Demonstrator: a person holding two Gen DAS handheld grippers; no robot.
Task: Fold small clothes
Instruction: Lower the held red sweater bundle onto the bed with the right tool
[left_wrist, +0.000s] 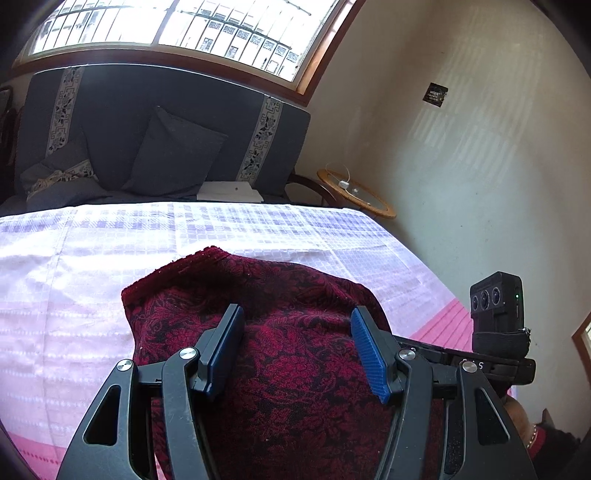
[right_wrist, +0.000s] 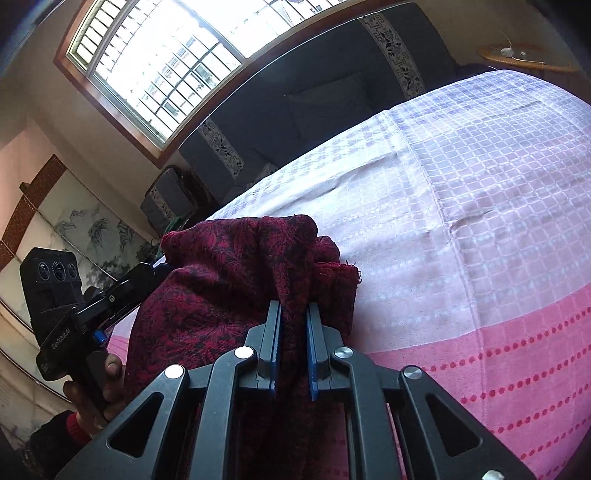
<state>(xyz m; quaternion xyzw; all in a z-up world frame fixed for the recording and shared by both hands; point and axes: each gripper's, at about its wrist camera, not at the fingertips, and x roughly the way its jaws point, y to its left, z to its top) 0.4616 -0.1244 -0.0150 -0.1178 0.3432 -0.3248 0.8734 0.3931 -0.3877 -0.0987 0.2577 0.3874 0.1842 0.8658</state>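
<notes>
Right claw (right_wrist: 293, 325) clamped on bunched dark-red patterned woven cloth (right_wrist: 229, 273).
Left claw (left_wrist: 295, 343) apart above the cloth, whose free bulk lies toward the left.

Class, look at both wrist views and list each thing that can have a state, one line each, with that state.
Red patterned cloth: bunched, lifted off the bedspread at the right gripper.
Right gripper: shut on the cloth.
Left gripper: open, over the cloth.
Bedspread: spread flat, lightly creased.
</notes>
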